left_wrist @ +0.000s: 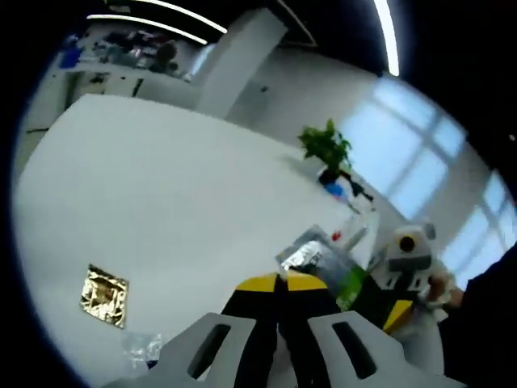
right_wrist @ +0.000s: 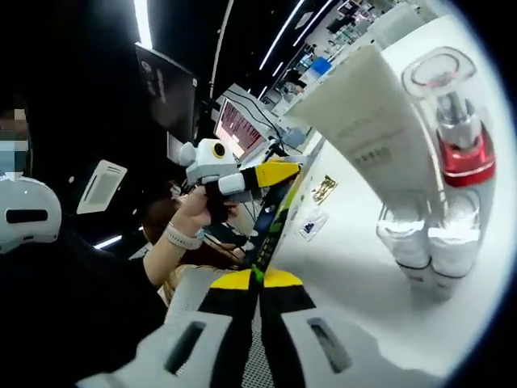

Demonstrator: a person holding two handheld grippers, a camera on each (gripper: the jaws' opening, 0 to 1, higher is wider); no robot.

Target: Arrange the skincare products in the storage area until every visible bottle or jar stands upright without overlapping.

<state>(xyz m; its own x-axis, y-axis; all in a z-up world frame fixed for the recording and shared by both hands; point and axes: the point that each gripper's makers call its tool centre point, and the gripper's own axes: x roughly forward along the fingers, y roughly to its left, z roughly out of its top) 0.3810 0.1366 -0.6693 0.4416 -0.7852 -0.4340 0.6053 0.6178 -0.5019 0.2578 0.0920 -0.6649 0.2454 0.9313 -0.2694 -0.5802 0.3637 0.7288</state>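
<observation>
The skincare products are standing on the white table [right_wrist: 355, 267], and I am taking the pump bottle [right_wrist: 456, 121] with the red collar as landmark. It is showing a clear cap over the pump head — hard plastic, likely slippery and light, top-heavy if gripped high. I judge the body below the collar to be the safe place to take hold. Just beside it, leaning behind it, is the large white tube [right_wrist: 380, 121]; a tube of this kind will probably be soft and will give under pressure, so the stiff cap end would be the better grip. Touching the foot of the pump bottle are two small clear-topped bottles [right_wrist: 428, 242], standing upright side by side; they look light and easy to knock over.

My right gripper [right_wrist: 258, 283] is pointing past these, to one side of the pump bottle, with its yellow-and-black jaws pressed together and holding nothing. My left gripper [right_wrist: 271, 174] is being held up farther off, away from the pump bottle, in my hand [right_wrist: 194, 214]; in the left gripper view its jaws are likewise closed on nothing.

In the left gripper view, well apart from the products, a gold sachet [left_wrist: 105, 295] and a clear packet [left_wrist: 141, 349] are lying flat on the table, with a potted plant [left_wrist: 327, 149] at the far edge.
</observation>
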